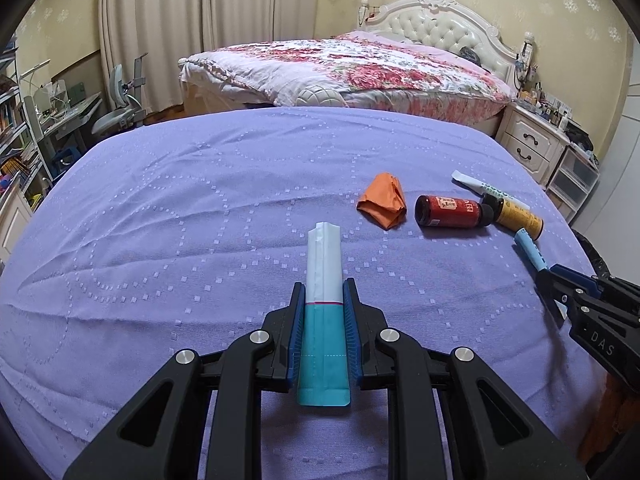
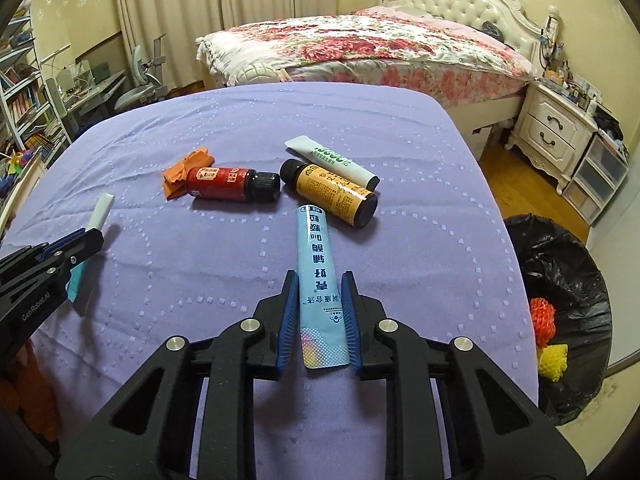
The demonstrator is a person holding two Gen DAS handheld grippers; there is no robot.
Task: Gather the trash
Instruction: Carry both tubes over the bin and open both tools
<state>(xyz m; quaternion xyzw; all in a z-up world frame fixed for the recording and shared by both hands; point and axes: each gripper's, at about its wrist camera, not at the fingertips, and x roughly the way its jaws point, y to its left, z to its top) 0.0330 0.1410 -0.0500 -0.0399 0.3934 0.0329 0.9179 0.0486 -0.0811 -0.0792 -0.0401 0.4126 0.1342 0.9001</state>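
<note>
- Two grippers work over the purple-covered counter [image 1: 160, 200]; its left half is bare, and the bin [image 2: 568, 280] stands off the right edge.
- Left gripper [image 1: 323, 304] jaws pinch a teal-and-white packet [image 1: 324, 280], long axis pointing away.
- Right gripper [image 2: 320, 300] jaws pinch a blue tube [image 2: 318, 272], pointing far toward the bottles [image 2: 336, 194].

Matt purple cloth [image 2: 200, 280] with raised stitching; glossy plastic bin liner [image 2: 560, 264].

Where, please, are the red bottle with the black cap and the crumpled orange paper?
Red bottle with black cap [image 2: 224, 189], right wrist view, on its red label.
Crumpled orange paper [image 1: 382, 201], left wrist view, on its middle fold.
</note>
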